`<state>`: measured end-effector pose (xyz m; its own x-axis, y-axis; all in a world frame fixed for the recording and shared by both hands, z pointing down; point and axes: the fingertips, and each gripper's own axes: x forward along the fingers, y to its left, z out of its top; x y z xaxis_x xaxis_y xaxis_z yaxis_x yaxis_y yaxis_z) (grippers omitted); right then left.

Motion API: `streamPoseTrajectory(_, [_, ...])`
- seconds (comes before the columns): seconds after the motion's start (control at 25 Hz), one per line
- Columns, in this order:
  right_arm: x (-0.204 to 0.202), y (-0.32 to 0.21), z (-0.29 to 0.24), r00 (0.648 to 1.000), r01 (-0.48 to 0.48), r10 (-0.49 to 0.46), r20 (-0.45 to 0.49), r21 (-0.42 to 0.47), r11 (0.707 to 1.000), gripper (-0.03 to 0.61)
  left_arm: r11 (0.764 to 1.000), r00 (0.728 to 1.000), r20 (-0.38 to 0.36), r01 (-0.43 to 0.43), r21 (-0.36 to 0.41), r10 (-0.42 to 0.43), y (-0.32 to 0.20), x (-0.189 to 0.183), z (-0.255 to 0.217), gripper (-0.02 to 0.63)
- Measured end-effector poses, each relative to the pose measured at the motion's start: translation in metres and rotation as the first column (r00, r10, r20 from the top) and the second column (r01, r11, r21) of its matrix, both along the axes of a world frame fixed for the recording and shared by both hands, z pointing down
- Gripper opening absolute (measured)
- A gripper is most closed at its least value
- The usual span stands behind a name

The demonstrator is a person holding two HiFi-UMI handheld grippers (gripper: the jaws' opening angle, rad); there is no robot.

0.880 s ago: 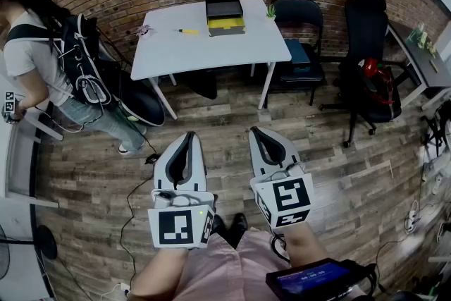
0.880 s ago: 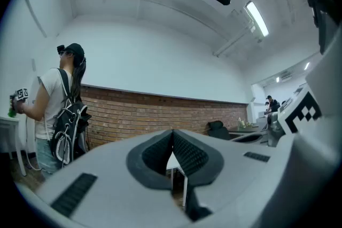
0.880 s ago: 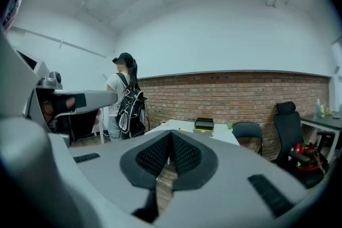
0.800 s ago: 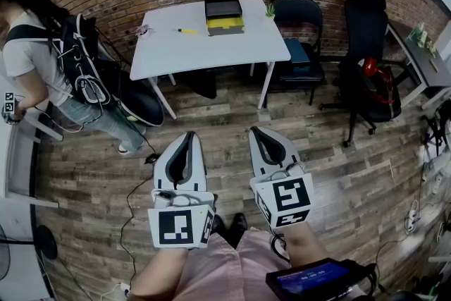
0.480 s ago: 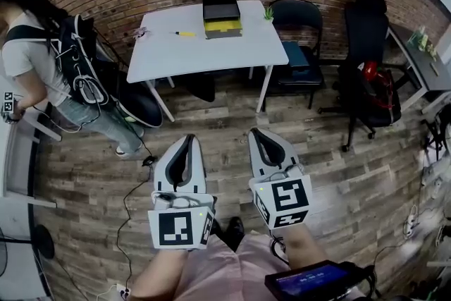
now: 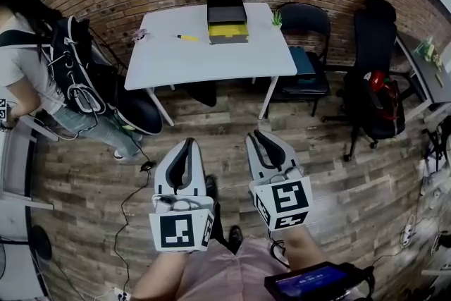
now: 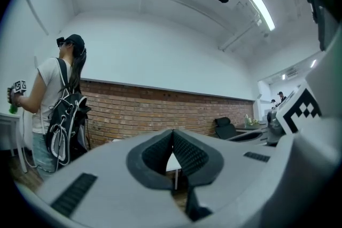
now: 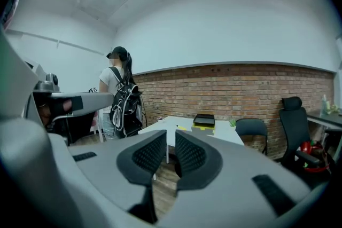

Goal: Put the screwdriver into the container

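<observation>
Yellow slim screwdriver (image 6: 187,37) lies on the white rectangular table (image 6: 211,56), just left of the black-and-yellow box-shaped container (image 6: 227,19). Well short of the table, both hands hold their tools side by side over the plank floor (image 6: 331,173), pointing tableward. The left gripper (image 6: 189,142) has its jaws pressed together, empty; the right gripper (image 6: 257,134) shows a narrow gap, empty.

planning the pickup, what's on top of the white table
A yellow screwdriver, a black and yellow container right of it, a small green plant and a small pale item too small to identify. The container's inside cannot be made out.
</observation>
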<state>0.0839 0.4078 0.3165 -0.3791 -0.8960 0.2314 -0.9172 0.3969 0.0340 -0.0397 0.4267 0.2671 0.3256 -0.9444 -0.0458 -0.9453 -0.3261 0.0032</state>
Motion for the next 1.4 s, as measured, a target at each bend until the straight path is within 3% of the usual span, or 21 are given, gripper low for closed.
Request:
streamPoseTrajectory(0.64, [-0.067, -0.217, 0.01, 1.0, -0.003, 0.003, 0.0, -0.029, 1.0, 0.052, 0.999, 1.0, -0.004, -0.025, -0.036, 0.025, -0.222, -0.06, 0.016, 0.012])
streamPoseTrajectory(0.96, [-0.077, -0.279, -0.006, 0.999, -0.034, 0.034, 0.003, 0.002, 0.999, 0.051, 0.999, 0.999, 0.009, -0.044, -0.029, 0.045, -0.283, -0.075, 0.011, 0.011])
streamPoseTrajectory(1.4, [-0.059, -0.347, 0.001, 0.998, -0.07, 0.07, 0.009, -0.004, 0.998, 0.051, 0.995, 0.997, 0.017, -0.075, -0.07, 0.076, -0.351, -0.061, 0.03, 0.011])
